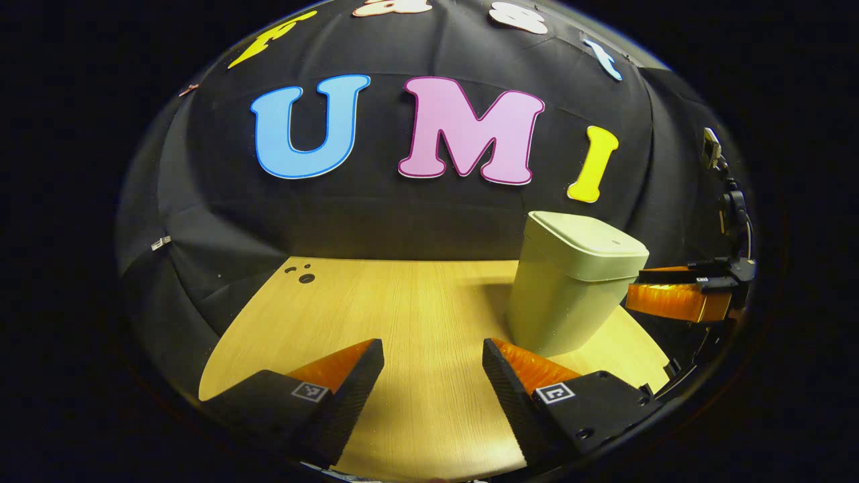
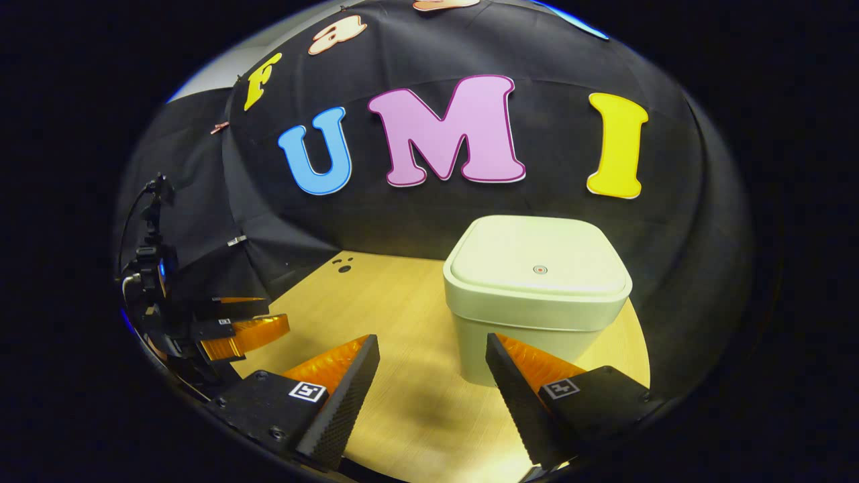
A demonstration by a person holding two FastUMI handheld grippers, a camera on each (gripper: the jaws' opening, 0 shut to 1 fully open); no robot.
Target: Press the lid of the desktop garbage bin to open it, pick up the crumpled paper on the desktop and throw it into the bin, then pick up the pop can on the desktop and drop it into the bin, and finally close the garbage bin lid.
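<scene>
Standing shut on the wooden table [image 2: 402, 302], garbage bin [image 2: 537, 295] with lid [image 2: 537, 265] down. Right gripper [image 2: 429, 376] just before it, fingers apart and empty, probably ready to press. Left gripper [image 1: 433, 376] likewise parted, holding nothing.

No readable wording, brand or number stands on anything here. Small square coded markers [image 1: 310, 391] sit on the blocks behind the fingers in both views, carrying patterns rather than letters. The garbage bin lid [image 2: 537, 258] bears just a small round dot, no text.
</scene>
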